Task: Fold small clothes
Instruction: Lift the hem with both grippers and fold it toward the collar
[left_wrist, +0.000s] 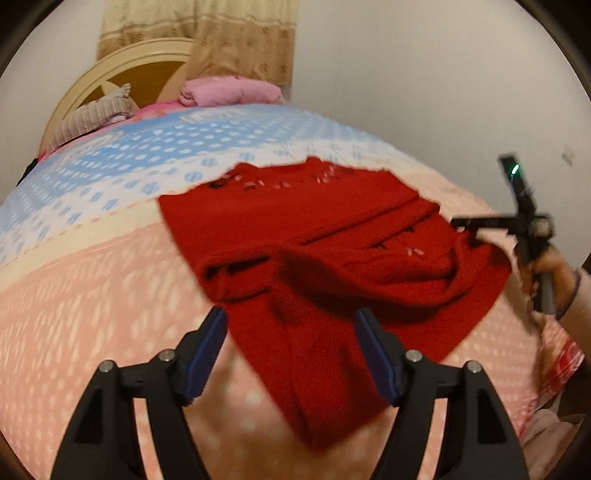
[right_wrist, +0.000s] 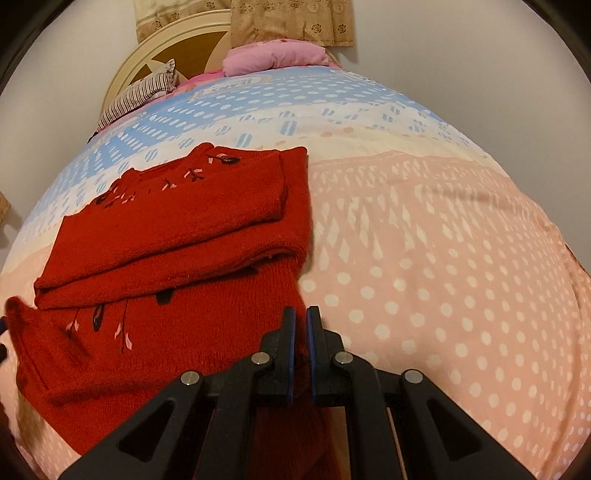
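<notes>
A red knit sweater with small embroidered flowers lies partly folded on the bed. My left gripper is open, its jaws wide apart over a red sleeve that hangs toward me. In the right wrist view the sweater fills the left half, with one side folded over. My right gripper is shut on the sweater's near right edge, red fabric showing between the pads. The right gripper also shows in the left wrist view at the sweater's right side.
The bed cover is pink with white dots near me and blue and white further off. A pink pillow, a striped pillow and a cream headboard stand at the far end. White wall and a curtain are behind.
</notes>
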